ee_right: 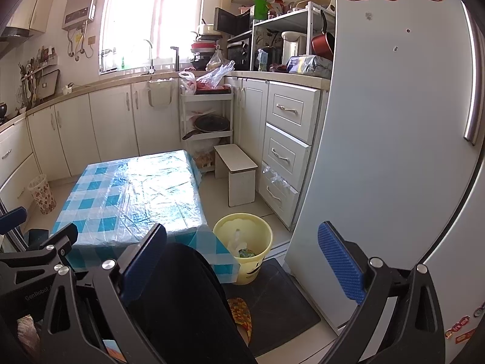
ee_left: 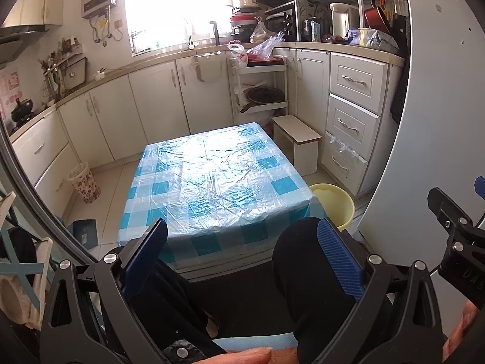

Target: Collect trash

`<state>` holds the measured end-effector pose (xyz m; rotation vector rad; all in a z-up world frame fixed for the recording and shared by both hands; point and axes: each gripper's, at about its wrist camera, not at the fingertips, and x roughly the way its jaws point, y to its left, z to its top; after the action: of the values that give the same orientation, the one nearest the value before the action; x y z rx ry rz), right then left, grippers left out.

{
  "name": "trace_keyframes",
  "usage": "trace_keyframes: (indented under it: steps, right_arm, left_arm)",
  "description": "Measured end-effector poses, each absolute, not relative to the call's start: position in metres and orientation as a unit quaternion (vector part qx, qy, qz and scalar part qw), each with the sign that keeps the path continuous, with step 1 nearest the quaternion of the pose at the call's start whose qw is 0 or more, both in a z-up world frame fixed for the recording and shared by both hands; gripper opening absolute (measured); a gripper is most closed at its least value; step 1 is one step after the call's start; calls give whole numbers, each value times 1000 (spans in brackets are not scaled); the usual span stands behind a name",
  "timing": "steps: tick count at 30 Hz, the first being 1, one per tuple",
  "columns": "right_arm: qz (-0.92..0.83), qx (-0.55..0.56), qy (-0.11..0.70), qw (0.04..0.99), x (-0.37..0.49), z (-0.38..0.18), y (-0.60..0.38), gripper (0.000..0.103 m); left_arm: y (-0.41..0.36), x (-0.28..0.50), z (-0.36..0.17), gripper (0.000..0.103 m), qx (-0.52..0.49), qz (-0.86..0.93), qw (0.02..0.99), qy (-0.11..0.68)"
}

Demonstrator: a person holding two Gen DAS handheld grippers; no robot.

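Both tongs gape wide over a seated person's knees, gripping nothing.

Left wrist view: the left tongs (ee_left: 242,254) face the checked bench (ee_left: 212,179); the yellow bin (ee_left: 336,204) peeks out beside its right corner.
Right wrist view: the right tongs (ee_right: 242,261) face that bin (ee_right: 244,247), which holds scraps and stands on the floor between bench (ee_right: 136,194) and fridge (ee_right: 394,139).

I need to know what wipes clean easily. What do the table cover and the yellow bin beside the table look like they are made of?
Table cover: seemingly thin clear plastic film over a blue-and-white checked cloth; it is glossy, wrinkled and reflects the window light. Yellow bin: probably moulded plastic, with smooth, matte pale yellow walls and a rolled rim. It holds some trash.
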<state>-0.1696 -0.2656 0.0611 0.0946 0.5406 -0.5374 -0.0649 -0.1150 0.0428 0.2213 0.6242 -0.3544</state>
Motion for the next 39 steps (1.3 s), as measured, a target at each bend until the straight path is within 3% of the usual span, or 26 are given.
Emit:
trace_keyframes:
  steps: [39]
  right_arm:
    - [-270, 56, 270, 922, -173, 54, -277, 96]
  left_arm:
    - [-126, -68, 38, 95, 129, -174, 927, 306]
